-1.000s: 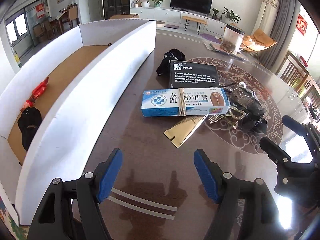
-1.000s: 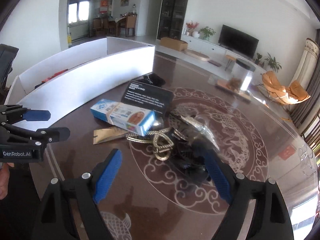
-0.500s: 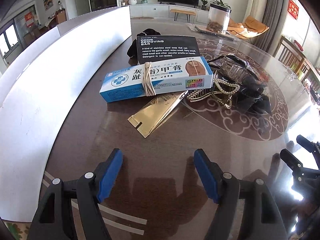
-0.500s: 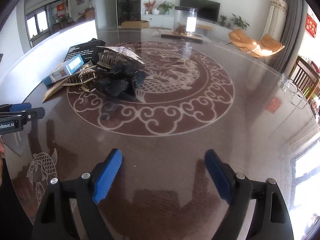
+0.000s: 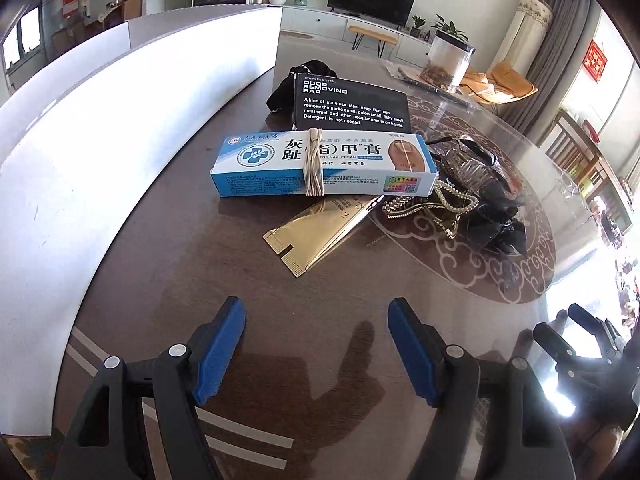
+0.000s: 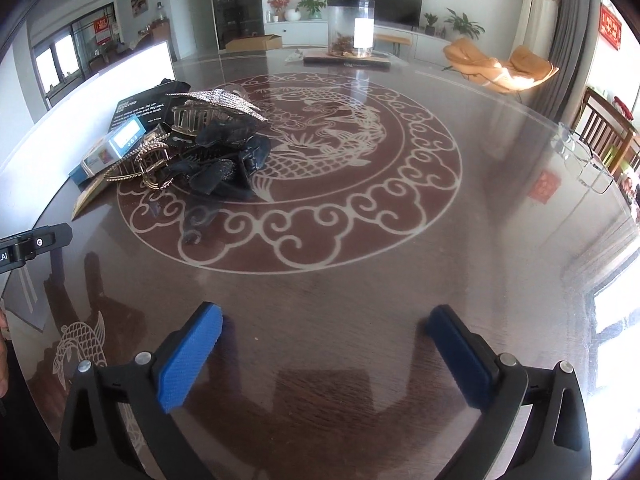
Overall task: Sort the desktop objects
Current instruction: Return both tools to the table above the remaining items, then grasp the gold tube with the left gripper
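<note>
1. left gripper (image 5: 316,344) spread wide, empty, low over the table (image 5: 200,264), short of the blue cream box (image 5: 324,164).
2. right gripper (image 6: 324,348) spread wide too, empty, over bare table well right of the blue cream box.
3. blue cream box lying flat, long axis left to right across the left view, banded at the middle with a straw tie (image 5: 314,168).
4. gold sachet (image 5: 320,236) tucked partly under the box's near edge, slanting toward the left gripper.
5. black card (image 5: 352,100) just behind the box, black cloth (image 5: 284,90) beyond it.
6. hair clips and chains (image 5: 460,196) heaped at the box's right end.
7. white divider wall (image 5: 100,152) left of the box; contents hidden.
</note>
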{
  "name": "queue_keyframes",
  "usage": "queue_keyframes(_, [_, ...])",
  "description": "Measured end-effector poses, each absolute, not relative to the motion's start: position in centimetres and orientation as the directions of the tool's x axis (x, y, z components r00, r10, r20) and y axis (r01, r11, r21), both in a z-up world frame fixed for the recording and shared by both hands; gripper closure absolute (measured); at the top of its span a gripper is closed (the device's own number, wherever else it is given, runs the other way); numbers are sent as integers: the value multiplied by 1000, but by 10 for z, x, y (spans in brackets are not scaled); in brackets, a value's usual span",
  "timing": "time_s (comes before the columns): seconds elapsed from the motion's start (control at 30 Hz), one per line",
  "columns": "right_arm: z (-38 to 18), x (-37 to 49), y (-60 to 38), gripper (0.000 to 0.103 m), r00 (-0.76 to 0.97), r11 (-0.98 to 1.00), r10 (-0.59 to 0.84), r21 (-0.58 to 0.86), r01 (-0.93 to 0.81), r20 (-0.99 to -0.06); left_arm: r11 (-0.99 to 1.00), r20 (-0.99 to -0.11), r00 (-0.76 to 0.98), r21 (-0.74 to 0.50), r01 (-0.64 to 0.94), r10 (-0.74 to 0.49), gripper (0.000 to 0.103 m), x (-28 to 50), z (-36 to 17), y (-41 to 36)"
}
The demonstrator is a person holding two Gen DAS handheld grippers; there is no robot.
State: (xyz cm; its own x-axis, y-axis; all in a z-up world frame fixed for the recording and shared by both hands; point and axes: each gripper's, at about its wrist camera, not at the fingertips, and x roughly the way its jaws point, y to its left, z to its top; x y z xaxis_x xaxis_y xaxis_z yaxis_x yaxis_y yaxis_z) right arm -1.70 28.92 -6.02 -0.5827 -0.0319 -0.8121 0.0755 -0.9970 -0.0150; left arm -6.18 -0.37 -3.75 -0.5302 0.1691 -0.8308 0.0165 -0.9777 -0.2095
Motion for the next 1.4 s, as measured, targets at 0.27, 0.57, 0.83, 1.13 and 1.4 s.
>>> queue_keyframes(0.27, [-61, -18, 290, 0, -582, -997, -33, -13, 75, -812, -967, -819, -535, -255, 15, 207, 26, -63, -38, -7])
queue_keyframes(0.57, [-61, -18, 290, 0, -582, -997, -33, -13, 76, -813, -988, -849, -526, 35, -149, 49, 0, -104, -49, 22])
queue_keyframes(0.83, [-61, -19, 290, 0, -582, -997, -34, -13, 76, -813, -983, -842, -530, 1, -184, 98, 27, -146, -44, 40])
queue_keyframes(1.13, [-61, -19, 290, 0, -582, -997, -34, -13, 76, -813, -982, -837, -519, -104, -159, 173, 75, -77, -35, 37])
queue_keyframes(1.4, [-62, -19, 291, 0, -582, -997, -34, -13, 76, -813, -975, -838, -499, -177, -132, 219, 74, -55, -33, 26])
